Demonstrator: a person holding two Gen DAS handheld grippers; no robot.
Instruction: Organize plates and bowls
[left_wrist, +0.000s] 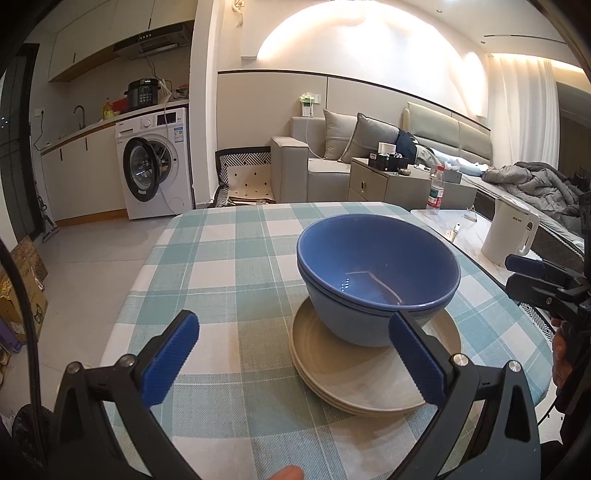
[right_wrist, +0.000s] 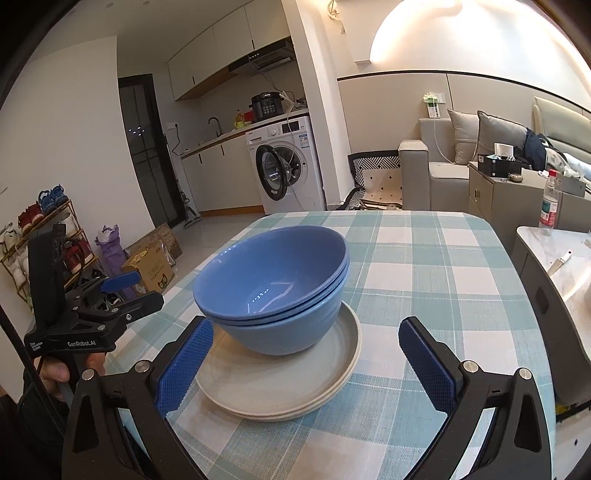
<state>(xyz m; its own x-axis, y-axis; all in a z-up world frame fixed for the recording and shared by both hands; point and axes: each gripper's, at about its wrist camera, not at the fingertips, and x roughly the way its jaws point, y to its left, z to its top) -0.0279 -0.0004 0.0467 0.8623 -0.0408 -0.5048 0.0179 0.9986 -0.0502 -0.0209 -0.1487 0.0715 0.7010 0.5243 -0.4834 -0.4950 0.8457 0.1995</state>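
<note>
Both my grippers are spread wide and empty. Ahead of my left gripper (left_wrist: 293, 363), two blue bowls (left_wrist: 376, 280) sit nested, one inside the other, on a stack of beige plates (left_wrist: 365, 384); I count three plate rims. My left gripper's right finger (left_wrist: 417, 360) is just in front of that stack, not gripping it. My right gripper (right_wrist: 306, 363) frames the same pile between its jaws, without touching, all on the checked table (right_wrist: 424, 258).
</note>
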